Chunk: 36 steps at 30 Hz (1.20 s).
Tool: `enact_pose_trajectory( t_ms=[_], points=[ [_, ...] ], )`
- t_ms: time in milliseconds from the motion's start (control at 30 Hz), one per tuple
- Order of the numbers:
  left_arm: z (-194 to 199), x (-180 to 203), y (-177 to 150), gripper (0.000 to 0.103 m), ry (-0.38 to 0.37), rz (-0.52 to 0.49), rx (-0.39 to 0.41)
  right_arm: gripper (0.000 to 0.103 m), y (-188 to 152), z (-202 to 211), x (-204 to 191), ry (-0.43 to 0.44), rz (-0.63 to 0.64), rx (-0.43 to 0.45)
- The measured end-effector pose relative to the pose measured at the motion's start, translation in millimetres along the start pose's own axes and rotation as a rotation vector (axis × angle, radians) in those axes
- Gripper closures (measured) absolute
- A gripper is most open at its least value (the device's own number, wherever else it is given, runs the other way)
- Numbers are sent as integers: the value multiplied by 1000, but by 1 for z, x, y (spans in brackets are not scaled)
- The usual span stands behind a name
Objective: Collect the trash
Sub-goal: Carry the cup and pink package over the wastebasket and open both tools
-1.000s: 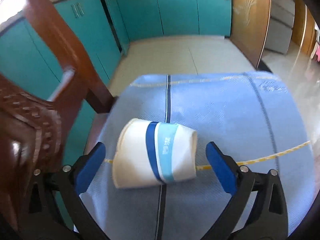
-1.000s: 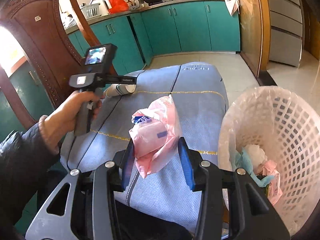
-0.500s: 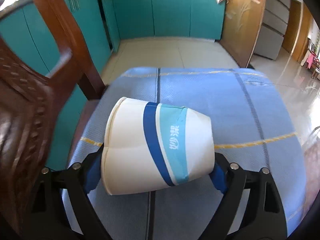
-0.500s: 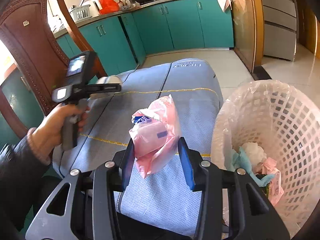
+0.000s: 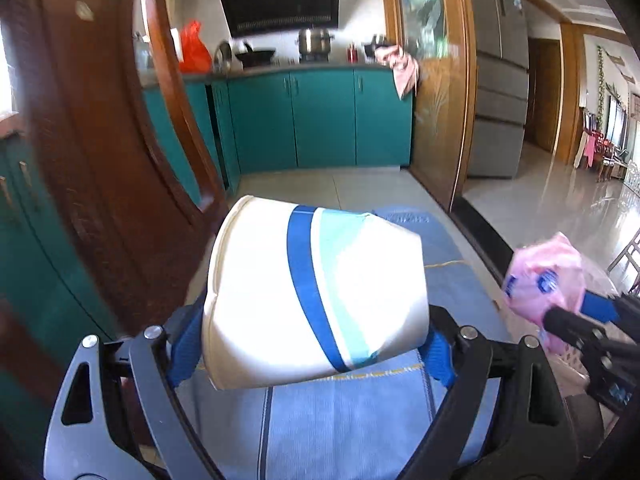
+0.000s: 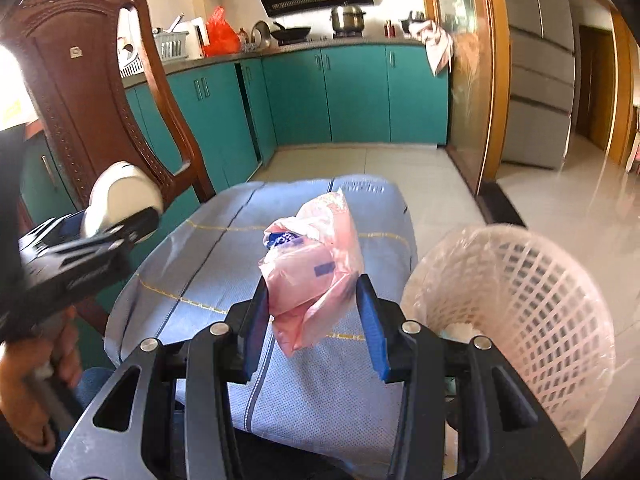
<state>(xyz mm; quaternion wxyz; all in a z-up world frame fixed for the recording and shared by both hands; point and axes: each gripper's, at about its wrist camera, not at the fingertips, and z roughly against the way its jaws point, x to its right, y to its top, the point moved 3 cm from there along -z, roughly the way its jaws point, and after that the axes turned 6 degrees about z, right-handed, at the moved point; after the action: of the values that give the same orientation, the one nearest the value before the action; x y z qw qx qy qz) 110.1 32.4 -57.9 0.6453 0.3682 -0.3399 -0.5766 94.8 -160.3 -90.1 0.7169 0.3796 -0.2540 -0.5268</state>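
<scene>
Left wrist view: left tongs [image 5: 312,344] clamp a paper cup [image 5: 316,300], frame centre; light, crushable, so squeeze gently at mid-wall. Right tongs [image 6: 316,320] pinch a soft pink wrapper [image 6: 316,260], white basket [image 6: 560,280] at lower right.

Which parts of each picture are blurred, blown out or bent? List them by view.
Left wrist view: paper cup overexposed on its white side, chair back smeared, kitchen slightly soft. Right wrist view: left gripper motion-blurred, pink bag and basket sharp, window glare at the left edge. Both: fisheye bends cabinets and door frames.
</scene>
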Motion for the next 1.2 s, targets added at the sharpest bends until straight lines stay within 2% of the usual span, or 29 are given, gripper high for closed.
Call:
enact_pose_trajectory(
  t_ms=[233,400,867,1200],
  points=[
    [75,10,-1,15,13,-4,137,60,11,35,-7,-44,39,74],
    [107,10,-1,15,14,-2,184,60,18,57,-11,-43,53,120],
    [119,24,-3,15,-8,-10,190,59,10,86,-12,-47,50,158],
    [119,30,-3,15,-8,-23,193,59,5,90,-6,-39,37,159]
  ],
)
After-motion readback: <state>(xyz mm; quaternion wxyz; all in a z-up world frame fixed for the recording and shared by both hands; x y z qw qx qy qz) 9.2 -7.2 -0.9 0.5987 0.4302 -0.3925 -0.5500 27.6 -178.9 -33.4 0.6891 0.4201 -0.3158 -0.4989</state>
